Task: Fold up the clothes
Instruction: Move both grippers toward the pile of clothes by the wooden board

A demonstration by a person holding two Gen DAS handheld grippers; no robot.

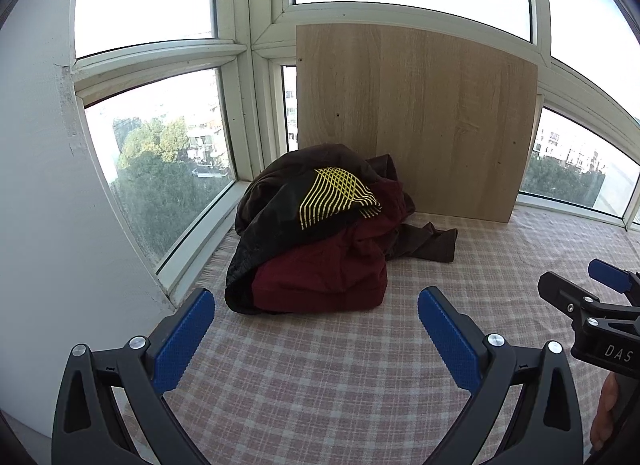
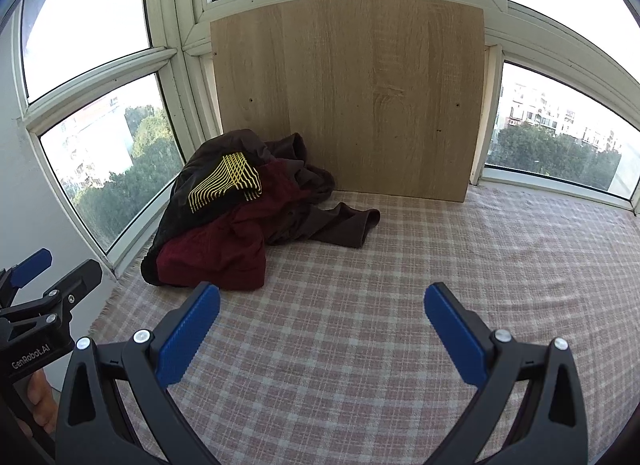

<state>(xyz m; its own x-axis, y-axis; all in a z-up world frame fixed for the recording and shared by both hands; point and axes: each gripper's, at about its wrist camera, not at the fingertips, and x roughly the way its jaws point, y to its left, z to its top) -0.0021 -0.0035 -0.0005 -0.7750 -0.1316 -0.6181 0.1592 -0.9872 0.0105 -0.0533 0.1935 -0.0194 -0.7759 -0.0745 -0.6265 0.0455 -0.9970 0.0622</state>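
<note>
daylight from windows point(image 1: 160, 137) | sky overexposed | fisheye edges bent

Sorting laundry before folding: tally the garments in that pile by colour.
Black with yellow line print: 1
Maroon: 1
Dark brown: 1, as far as the heap shows
Total: 3 visible; more may be hidden underneath.

Each claw, left point(image 1: 316, 329) and right point(image 2: 322, 323), has black plastic arms, ribbed blue pads point(image 1: 182, 339) and silver screws. White lettering reads "DAS" on one body, "GenRobot.AI" on the other. Bare skin shows on one hand point(image 2: 40, 405).
</note>
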